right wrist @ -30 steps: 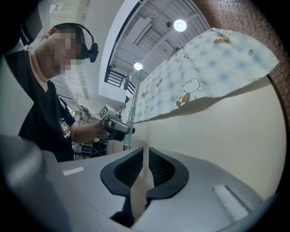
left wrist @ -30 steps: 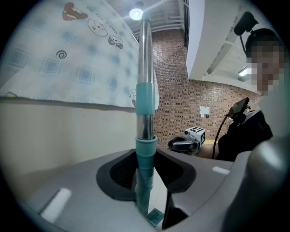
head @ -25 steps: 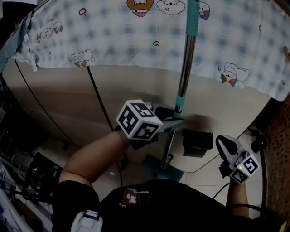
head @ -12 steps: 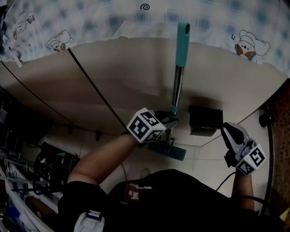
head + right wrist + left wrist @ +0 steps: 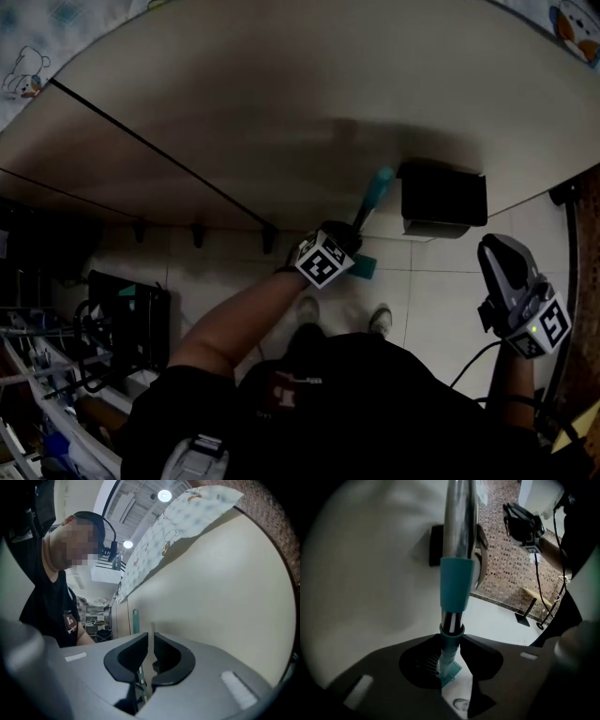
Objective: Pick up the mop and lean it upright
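Observation:
The mop stands close to the beige panel [image 5: 234, 122]. Its teal grip [image 5: 377, 190] is at the top and its teal head [image 5: 365, 268] shows just past my left gripper [image 5: 339, 246]. That gripper is shut on the pole: in the left gripper view both jaws clasp the teal collar [image 5: 452, 637] under the chrome pole [image 5: 458, 527], with the mop head [image 5: 450, 672] below. My right gripper [image 5: 506, 272] hangs apart at the right, shut with nothing in it [image 5: 151, 644]. The teal grip [image 5: 135, 620] shows far beyond it.
A black box [image 5: 442, 199] sits at the foot of the panel, right of the mop. A patterned cloth [image 5: 23, 70] covers the panel's top. A cluttered dark cart [image 5: 122, 319] stands at the left. The person's shoes [image 5: 380, 321] are on the tiled floor below.
My left gripper has sunk a long way with the mop in it, and the head view has tilted down. The right gripper has dropped a little.

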Demonstrator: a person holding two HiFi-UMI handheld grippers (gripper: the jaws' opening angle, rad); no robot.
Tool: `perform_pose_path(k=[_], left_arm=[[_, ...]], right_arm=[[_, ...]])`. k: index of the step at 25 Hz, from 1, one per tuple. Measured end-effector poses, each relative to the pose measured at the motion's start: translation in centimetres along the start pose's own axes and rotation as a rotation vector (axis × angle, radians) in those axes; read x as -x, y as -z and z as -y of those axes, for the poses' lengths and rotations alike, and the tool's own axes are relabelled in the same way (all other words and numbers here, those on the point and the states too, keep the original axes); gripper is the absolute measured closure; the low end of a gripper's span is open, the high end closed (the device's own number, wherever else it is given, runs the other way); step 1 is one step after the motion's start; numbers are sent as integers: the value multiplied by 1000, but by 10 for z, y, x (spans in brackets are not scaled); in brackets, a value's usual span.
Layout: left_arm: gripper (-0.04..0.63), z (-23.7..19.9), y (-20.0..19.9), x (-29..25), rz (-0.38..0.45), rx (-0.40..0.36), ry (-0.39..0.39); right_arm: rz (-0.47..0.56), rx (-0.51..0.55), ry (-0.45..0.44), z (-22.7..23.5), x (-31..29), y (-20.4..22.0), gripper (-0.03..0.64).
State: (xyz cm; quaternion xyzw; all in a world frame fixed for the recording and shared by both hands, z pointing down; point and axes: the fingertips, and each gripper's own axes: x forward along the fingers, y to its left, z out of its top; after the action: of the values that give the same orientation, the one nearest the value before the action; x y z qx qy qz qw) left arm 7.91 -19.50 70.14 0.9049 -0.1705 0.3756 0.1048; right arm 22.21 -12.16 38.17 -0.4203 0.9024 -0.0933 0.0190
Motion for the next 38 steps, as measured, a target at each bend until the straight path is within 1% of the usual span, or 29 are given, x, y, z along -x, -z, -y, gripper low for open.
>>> perform_pose_path(k=[2, 5, 7, 10, 12, 14, 16, 17, 20, 25, 29, 34, 36, 38], left_arm=[[468, -1, 26, -29, -39, -3, -7], [467, 0, 67, -70, -104, 37, -8], [466, 1, 85, -94, -134, 52, -10], [467, 2, 105, -127, -159, 81, -3], [468, -1, 103, -145, -130, 91, -4], [468, -8, 81, -155, -79, 81, -21], [468, -16, 64, -163, -63, 83, -42], [468, -20, 62, -167, -68, 96, -47], [468, -21, 73, -177, -105, 139, -23], [468, -15, 72, -166, -84, 131, -44], [468, -9, 83, -167, -108, 143, -31], [465, -20, 74, -166, -113, 168, -37], [424, -24, 76, -166, -109, 197, -34], [383, -28, 74, -162, -81, 222, -41]], right_arm=[[-1, -19, 18, 6, 4, 7, 565], [-22, -40, 43, 15, 12, 20, 565], [-44, -29, 57, 23, 19, 33, 565], [-67, -50, 85, 34, 30, 51, 565], [-82, -65, 103, 41, 36, 65, 565], [-100, -79, 114, 44, 41, 77, 565], [-112, -95, 123, 47, 46, 85, 565], [-114, -101, 126, 48, 49, 87, 565], [-115, -108, 129, 46, 53, 89, 565], [-103, -106, 140, 44, 61, 83, 565], [-96, -95, 138, 41, 60, 78, 565], [-96, -90, 131, 35, 57, 77, 565], [-100, -91, 130, 35, 58, 79, 565], [-99, -92, 132, 36, 58, 80, 565]])
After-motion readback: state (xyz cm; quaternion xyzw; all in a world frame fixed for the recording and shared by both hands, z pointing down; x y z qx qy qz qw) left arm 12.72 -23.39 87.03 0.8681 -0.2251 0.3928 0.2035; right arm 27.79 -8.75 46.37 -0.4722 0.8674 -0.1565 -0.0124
